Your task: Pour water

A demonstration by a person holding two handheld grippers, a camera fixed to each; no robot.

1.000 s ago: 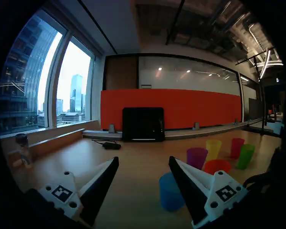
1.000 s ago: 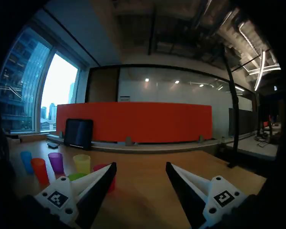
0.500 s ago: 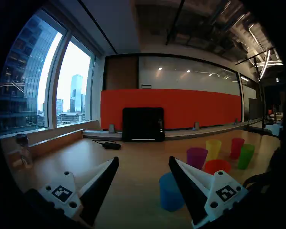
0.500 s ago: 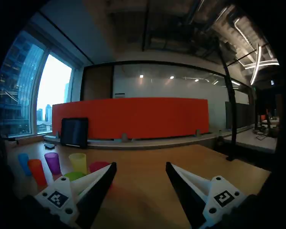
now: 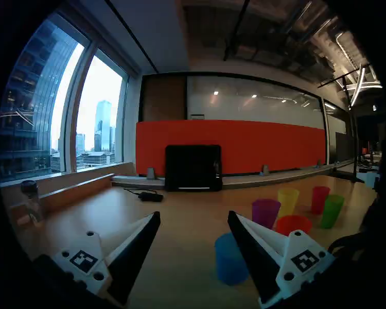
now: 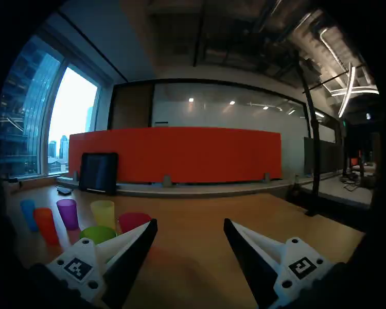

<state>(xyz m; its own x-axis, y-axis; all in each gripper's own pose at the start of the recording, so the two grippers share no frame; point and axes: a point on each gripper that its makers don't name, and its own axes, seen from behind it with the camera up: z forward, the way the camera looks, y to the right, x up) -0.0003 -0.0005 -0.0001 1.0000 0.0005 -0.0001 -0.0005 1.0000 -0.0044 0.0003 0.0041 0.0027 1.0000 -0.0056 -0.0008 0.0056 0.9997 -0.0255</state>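
Just beyond the wide-open, empty left tongs (image 5: 193, 214) stands a blue cup (image 5: 227, 261).

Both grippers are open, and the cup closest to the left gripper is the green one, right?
Not quite: the left gripper and right gripper are open, but the left gripper view shows the blue cup closest, not the green cup.

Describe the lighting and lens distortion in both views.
Left gripper view: the window is blown out to white, the wooden table is dim by contrast, and the fisheye bows the window frames. Right gripper view: the window is overexposed too, the ceiling light strips glare, the orange panel curves, and the cups sit in low, warm light.
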